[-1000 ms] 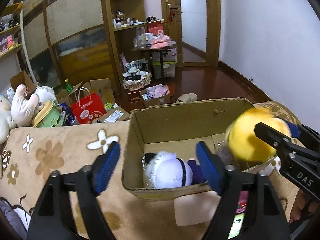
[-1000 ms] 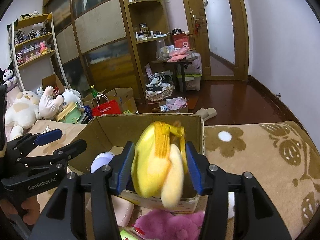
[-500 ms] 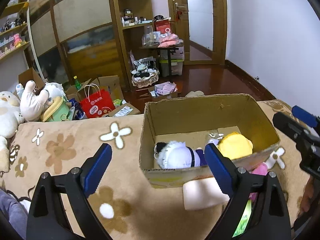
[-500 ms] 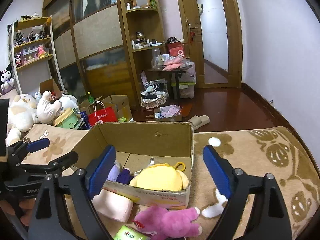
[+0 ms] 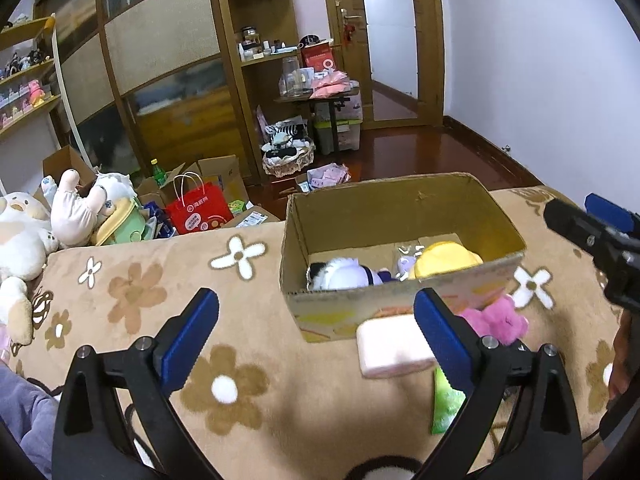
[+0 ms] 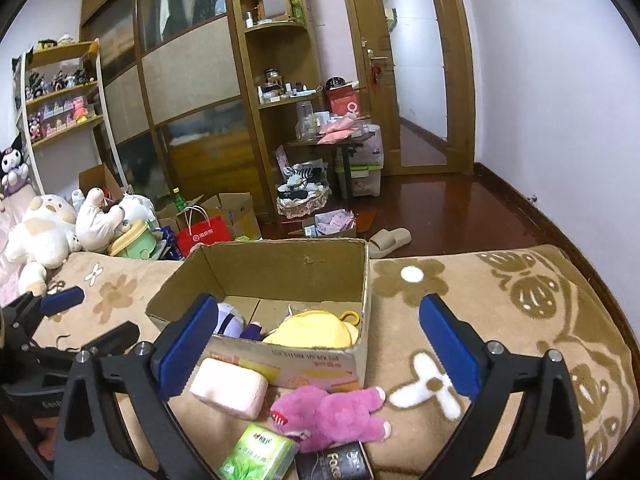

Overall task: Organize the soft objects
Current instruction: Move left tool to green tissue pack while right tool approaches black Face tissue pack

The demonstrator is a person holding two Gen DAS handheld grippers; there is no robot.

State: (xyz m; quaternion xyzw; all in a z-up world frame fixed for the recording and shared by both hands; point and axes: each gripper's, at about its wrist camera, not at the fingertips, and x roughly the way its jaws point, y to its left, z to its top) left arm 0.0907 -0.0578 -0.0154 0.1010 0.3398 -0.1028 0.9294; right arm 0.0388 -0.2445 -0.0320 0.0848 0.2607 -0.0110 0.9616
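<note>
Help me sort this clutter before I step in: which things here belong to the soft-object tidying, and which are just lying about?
Job:
open brown cardboard box
yellow plush toy inside it
white-and-purple plush doll inside it
pink fuzzy plush
pale pink soft block

Lying about:
green tissue pack
red paper bag
beige slipper

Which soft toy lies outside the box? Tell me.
The pink plush toy lies on the blanket in front of the cardboard box; the yellow toy and the white toy sit inside it.

Even, soft indoor light — sharp centres, strong fisheye bending, dark vignetted corners — faint shadows.
</note>
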